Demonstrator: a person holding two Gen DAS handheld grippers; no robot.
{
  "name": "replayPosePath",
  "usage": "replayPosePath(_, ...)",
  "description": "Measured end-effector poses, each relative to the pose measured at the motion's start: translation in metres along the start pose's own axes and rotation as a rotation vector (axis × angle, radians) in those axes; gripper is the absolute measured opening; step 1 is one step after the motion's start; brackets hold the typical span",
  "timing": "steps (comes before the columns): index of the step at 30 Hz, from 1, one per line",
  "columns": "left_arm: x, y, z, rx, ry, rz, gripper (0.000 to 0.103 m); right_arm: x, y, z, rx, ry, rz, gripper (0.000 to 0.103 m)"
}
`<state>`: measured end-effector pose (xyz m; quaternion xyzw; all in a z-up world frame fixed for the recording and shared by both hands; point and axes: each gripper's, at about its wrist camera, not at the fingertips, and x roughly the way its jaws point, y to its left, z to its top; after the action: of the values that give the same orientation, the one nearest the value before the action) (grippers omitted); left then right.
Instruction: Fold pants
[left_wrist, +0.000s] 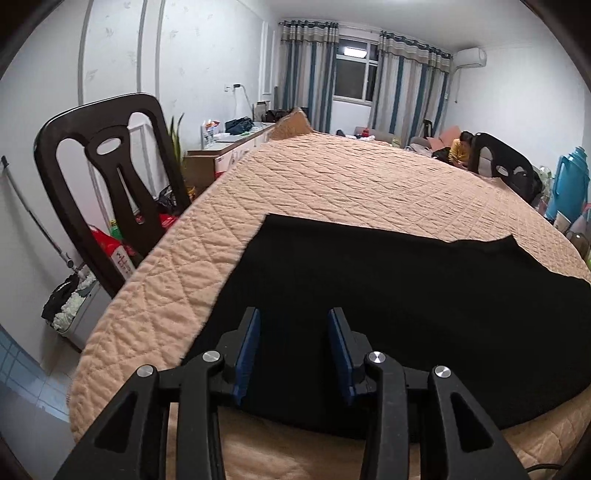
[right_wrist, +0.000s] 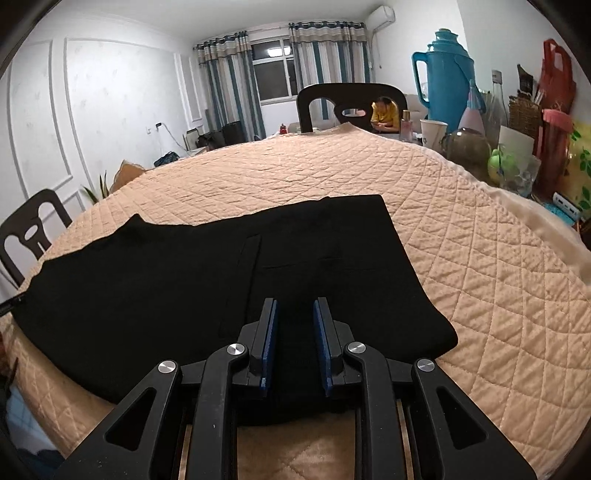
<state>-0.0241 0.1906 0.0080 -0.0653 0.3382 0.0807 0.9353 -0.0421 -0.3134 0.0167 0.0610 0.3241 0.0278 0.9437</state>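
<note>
Black pants lie flat on a round table under a quilted beige cover. In the left wrist view my left gripper hovers over the pants near their left edge, its blue pads well apart and nothing pinched between them. In the right wrist view the pants stretch off to the left, and the end with pocket seams lies toward the right. My right gripper sits over that end near the table's front edge. Its pads stand a narrow gap apart, with flat fabric below.
Dark chairs stand around the table: one at the left, one at the far side. A blue thermos, a cup, jars and bottles crowd the table's right rim. A person in yellow sits at the back.
</note>
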Motion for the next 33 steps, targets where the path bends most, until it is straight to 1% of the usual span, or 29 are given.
replayPosePath(2, -0.001, 0.005, 0.001, -0.007, 0.001, 0.025, 0.041, -0.001, 0.001, 0.001, 0.002, -0.001, -0.006, 0.021)
replayPosePath(4, -0.001, 0.009, 0.002, -0.015, 0.003, 0.056, 0.041, -0.004, 0.005, 0.001, -0.001, -0.006, -0.003, 0.029)
replayPosePath(5, -0.002, 0.012, 0.003, -0.022, 0.004, 0.063, 0.042, -0.005, 0.007, 0.002, -0.005, -0.010, 0.001, 0.031)
replayPosePath(6, -0.002, 0.015, 0.004, -0.032, 0.005, 0.073, 0.045, -0.006, 0.010, 0.003, -0.011, -0.014, 0.008, 0.032)
replayPosePath(9, -0.002, 0.023, 0.005, -0.051, 0.004, 0.093, 0.050, -0.008, 0.015, 0.005, -0.020, -0.023, 0.028, 0.032)
replayPosePath(12, 0.000, 0.028, 0.004, -0.060, 0.010, 0.092, 0.058, -0.006, 0.019, 0.006, -0.023, -0.023, 0.039, 0.032)
replayPosePath(14, 0.005, 0.029, 0.003, -0.058, 0.023, 0.093, 0.058, -0.005, 0.022, 0.006, -0.023, -0.021, 0.050, 0.032)
replayPosePath(17, 0.004, 0.025, 0.001, -0.038, 0.010, 0.106, 0.061, -0.004, 0.027, 0.006, -0.026, -0.021, 0.059, 0.032)
replayPosePath(22, 0.003, 0.023, -0.001, -0.028, -0.005, 0.099, 0.060, -0.005, 0.033, 0.007, -0.031, -0.026, 0.076, 0.032)
replayPosePath(23, 0.003, 0.021, -0.002, -0.015, -0.011, 0.103, 0.058, -0.005, 0.034, 0.007, -0.030, -0.027, 0.080, 0.032)
replayPosePath(24, 0.002, 0.020, -0.002, -0.004, -0.013, 0.097, 0.052, -0.004, 0.035, 0.007, -0.030, -0.027, 0.086, 0.032)
replayPosePath(25, 0.002, 0.019, -0.002, -0.001, -0.013, 0.084, 0.049, -0.004, 0.036, 0.007, -0.030, -0.026, 0.089, 0.032)
replayPosePath(28, 0.002, 0.018, -0.001, 0.006, -0.010, 0.073, 0.043, -0.002, 0.040, 0.006, -0.032, -0.024, 0.102, 0.032)
replayPosePath(33, 0.003, 0.015, 0.001, 0.019, -0.001, 0.043, 0.027, 0.001, 0.042, 0.005, -0.027, -0.017, 0.117, 0.032)
